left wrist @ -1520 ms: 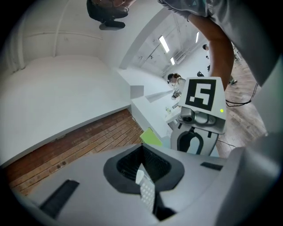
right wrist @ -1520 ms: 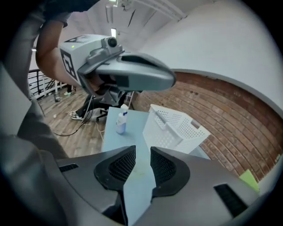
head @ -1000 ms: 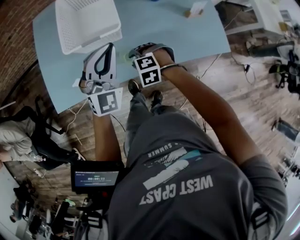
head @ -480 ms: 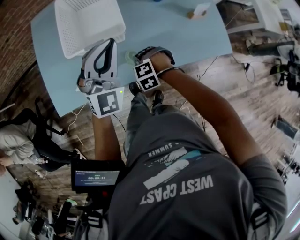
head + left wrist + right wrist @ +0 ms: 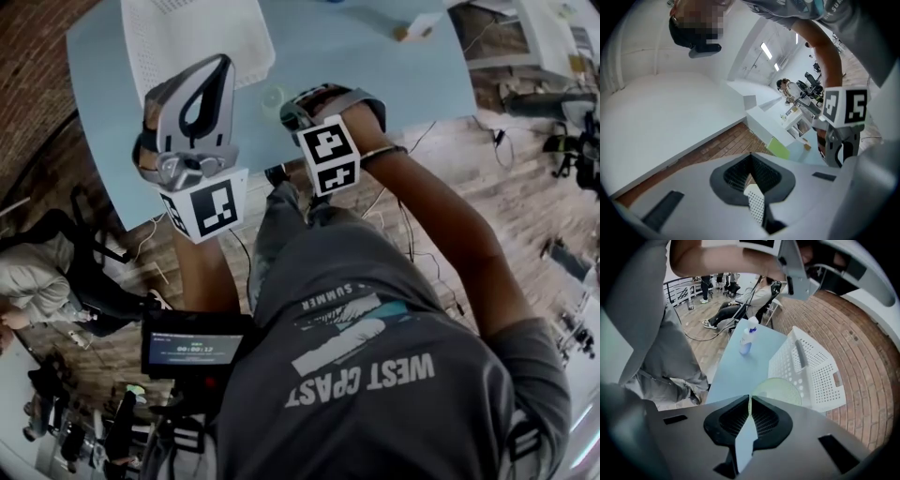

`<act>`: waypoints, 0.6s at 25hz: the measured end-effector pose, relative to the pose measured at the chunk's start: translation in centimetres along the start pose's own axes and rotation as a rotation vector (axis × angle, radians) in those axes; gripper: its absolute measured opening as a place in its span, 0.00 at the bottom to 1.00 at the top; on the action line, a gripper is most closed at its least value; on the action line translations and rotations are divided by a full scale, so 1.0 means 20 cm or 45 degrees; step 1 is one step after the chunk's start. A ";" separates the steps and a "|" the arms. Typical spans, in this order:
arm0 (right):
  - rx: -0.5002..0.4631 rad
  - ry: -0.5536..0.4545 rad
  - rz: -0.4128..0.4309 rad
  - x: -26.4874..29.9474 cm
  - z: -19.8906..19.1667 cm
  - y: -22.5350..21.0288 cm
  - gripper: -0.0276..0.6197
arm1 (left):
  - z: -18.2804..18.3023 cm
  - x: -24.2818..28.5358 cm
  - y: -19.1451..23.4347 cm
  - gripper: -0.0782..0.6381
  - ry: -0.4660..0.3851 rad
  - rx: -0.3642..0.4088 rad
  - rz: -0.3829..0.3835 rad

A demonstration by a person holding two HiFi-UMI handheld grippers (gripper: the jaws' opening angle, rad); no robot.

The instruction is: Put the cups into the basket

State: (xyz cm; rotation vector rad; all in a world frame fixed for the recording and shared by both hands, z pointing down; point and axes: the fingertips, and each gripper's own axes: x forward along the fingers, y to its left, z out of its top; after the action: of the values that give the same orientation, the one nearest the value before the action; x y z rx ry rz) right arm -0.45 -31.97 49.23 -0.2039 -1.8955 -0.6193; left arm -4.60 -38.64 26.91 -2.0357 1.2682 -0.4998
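Right tongs (image 5: 749, 400), clamped on the rim of the pale green cup (image 5: 780, 389), are bringing it nearer the white basket (image 5: 813, 366); left tongs (image 5: 750, 157) are lifting clear, closed on nothing, so drop-in looks imminent.

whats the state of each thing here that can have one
white perforated plastic basket: upright on the light blue table, no cup visible inside
pale green translucent plastic cup: outside the basket, edge pinched by the right gripper
right gripper: shut on the cup
left gripper: shut, empty
blue bottle with white cap: upright, capped
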 end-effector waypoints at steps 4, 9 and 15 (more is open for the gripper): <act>0.007 -0.042 -0.046 -0.25 0.08 -0.09 0.09 | 0.07 0.02 0.09 0.11 0.009 0.130 0.018; -0.010 -0.069 -0.004 -0.42 0.18 -0.13 0.09 | 0.04 0.06 0.15 0.11 -0.035 0.183 0.049; -0.096 -0.088 -0.031 -0.47 0.36 -0.37 0.09 | -0.14 0.09 0.31 0.11 -0.061 0.198 0.069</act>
State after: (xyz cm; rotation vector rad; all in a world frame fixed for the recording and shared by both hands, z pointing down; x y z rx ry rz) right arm -5.48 -33.29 36.29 -0.2533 -1.9449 -0.7088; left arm -9.52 -43.13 24.33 -1.8688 1.2139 -0.5052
